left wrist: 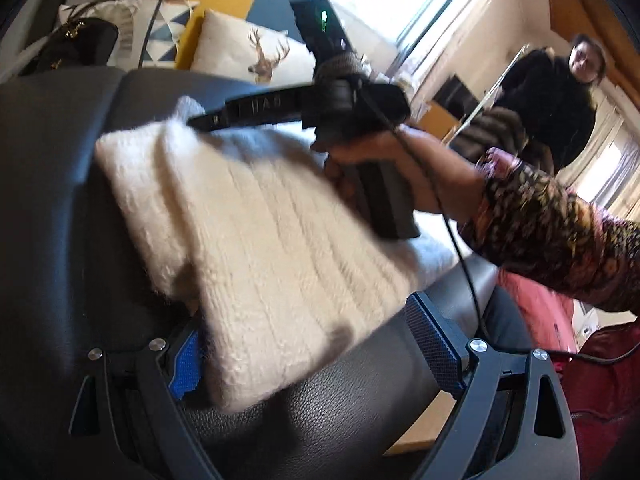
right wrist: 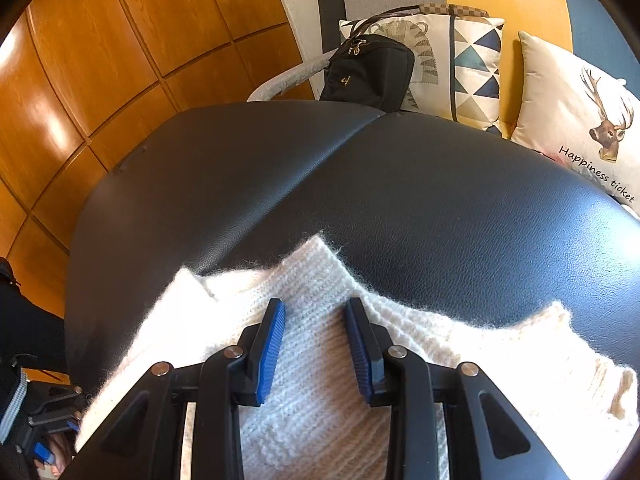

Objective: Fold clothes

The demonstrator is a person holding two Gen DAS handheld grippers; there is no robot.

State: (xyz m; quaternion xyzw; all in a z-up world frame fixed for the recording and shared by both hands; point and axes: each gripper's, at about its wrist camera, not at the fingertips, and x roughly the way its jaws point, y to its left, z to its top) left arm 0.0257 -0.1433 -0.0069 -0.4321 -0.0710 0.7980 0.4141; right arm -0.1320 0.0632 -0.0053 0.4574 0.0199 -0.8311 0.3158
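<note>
In the left wrist view we are holding our left gripper (left wrist: 316,354) at the bottom of the frame with its jaws standing wide. The near corner of the white sweater (left wrist: 256,232) is lying between the blue pads (left wrist: 434,344), but the right pad is not pressing on it. The sweater is lying folded in the middle of the frame on the black leather seat (left wrist: 52,208). Above it, in the centre, our right hand (left wrist: 384,160) is gripping the handle of the other gripper, which is pointing to the left over the far edge of the sweater. At the right a patterned sleeve (left wrist: 540,232) is covering the arm, and another person in dark clothes (left wrist: 548,108) is standing in the upper right.

In the right wrist view a wooden wall (right wrist: 92,72) is filling the left side. Our right gripper (right wrist: 316,346) is at the bottom centre with narrow jaws, and the sweater (right wrist: 320,408) is lying under and between its fingers; we cannot tell if they are pinching the knit. A black bag (right wrist: 372,72) and two cushions (right wrist: 472,64) are sitting at the top right.
</note>
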